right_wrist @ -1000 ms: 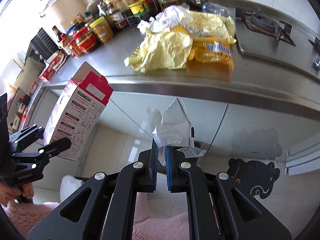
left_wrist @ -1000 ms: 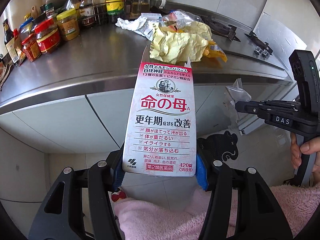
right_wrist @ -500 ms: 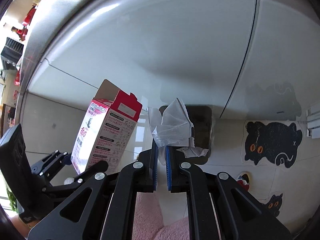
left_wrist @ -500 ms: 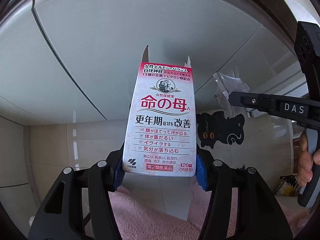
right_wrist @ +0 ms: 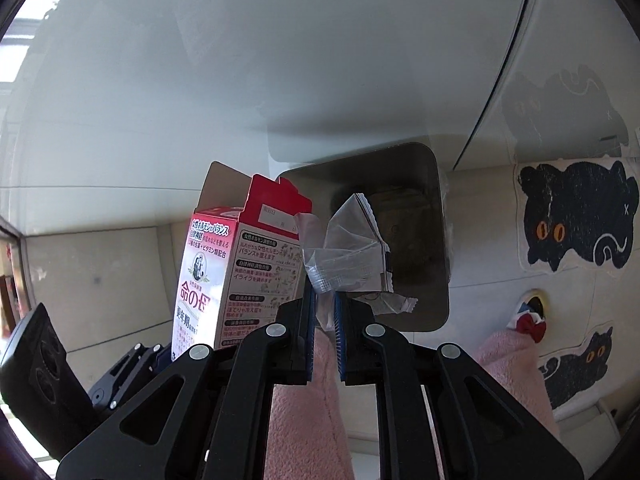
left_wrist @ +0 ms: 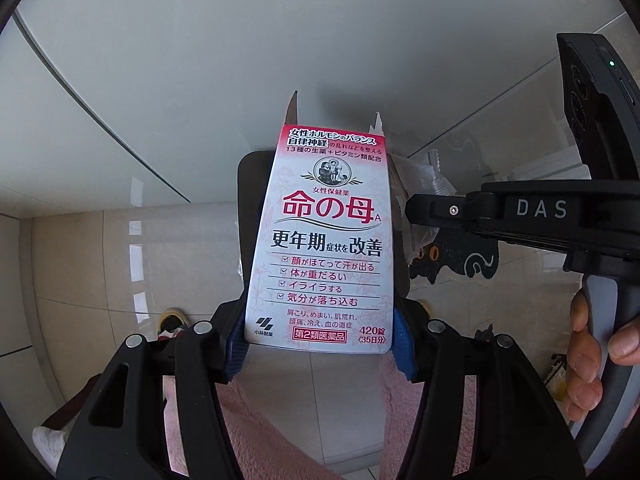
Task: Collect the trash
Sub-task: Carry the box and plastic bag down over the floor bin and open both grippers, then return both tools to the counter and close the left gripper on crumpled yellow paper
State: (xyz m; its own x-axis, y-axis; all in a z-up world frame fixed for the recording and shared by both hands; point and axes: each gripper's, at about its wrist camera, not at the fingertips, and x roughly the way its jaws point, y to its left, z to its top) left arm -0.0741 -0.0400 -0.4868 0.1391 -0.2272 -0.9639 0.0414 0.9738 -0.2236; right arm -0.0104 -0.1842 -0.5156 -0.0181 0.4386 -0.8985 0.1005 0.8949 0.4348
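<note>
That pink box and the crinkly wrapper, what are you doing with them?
It's trash pickup. The left gripper is clamped on an empty pink medicine box with its top flap open. The right gripper is pinching a clear plastic wrapper. Both are held side by side above a dark bin on the floor by the white cabinets, and neither piece has been dropped in yet.

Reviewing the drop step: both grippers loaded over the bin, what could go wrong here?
1. The medicine box in the left gripper sits toward the trash bin's left edge; released now, it may hit the rim.
2. The clear wrapper in the right gripper is light and crumpled; it may cling or drift.
</note>
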